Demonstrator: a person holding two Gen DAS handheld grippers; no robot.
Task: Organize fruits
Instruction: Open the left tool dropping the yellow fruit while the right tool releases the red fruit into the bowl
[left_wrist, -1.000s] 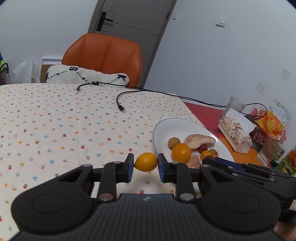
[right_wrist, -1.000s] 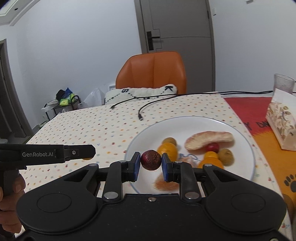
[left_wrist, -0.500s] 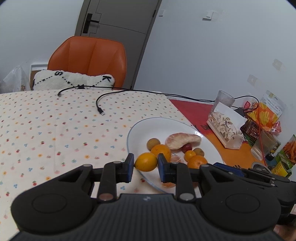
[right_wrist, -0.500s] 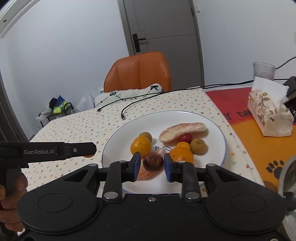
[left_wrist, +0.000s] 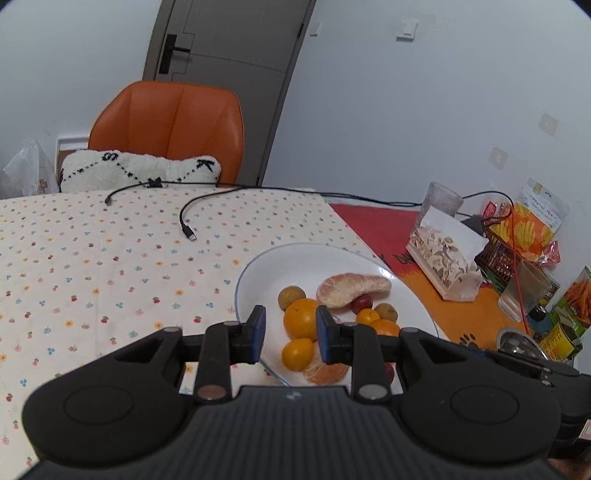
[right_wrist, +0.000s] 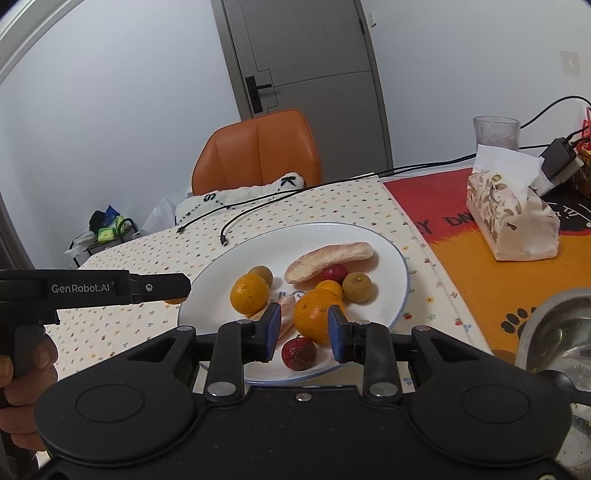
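Observation:
A white plate holds several fruits: oranges, brown longans, a pomelo segment and small red fruits. My left gripper is open over the plate's near edge; a small yellow-orange citrus lies on the plate just below its jaws. My right gripper is open over the plate's near rim, and a dark red fruit lies on the plate below it. The left gripper also shows in the right wrist view at the plate's left side.
A black USB cable lies on the dotted tablecloth behind the plate. A tissue pack and a glass stand to the right, with snack packets. A metal bowl is at the near right. An orange chair stands behind the table.
Both grippers opened. The left let go of the yellow-orange citrus onto the plate; the right let go of the dark red fruit onto the plate's near edge.

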